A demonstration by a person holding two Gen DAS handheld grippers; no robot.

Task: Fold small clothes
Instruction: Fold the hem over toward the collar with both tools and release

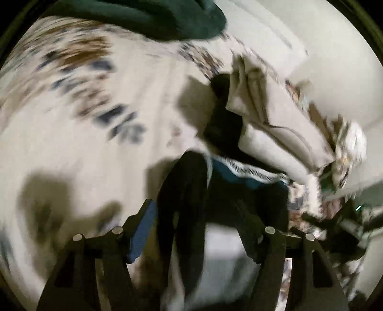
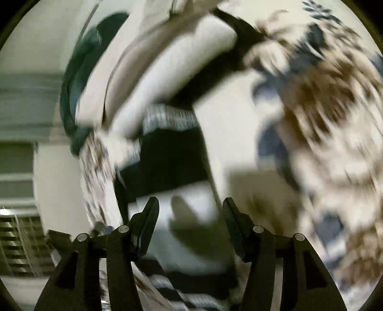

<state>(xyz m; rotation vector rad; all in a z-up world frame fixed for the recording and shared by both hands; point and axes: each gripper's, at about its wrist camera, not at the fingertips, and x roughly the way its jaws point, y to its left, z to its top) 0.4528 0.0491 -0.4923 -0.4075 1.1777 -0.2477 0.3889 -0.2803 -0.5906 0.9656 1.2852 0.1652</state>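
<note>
Both views are blurred. The left tool point(image 1: 198, 229) and right tool point(image 2: 191, 220) gape empty above a black-and-white garment point(image 2: 167, 162); beige clothes point(image 1: 275, 124) lie at 1 o'clock.

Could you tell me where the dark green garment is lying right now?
In the left wrist view the dark green garment lies at the top edge on the floral sheet, beyond the beige folded cloth.

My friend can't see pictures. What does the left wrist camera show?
The left hand-held gripper is open over a blurry pile of clothes, above a black garment. Beige folded cloth lies beyond it on a flowered bedsheet, and a dark green garment is at the top.
</note>
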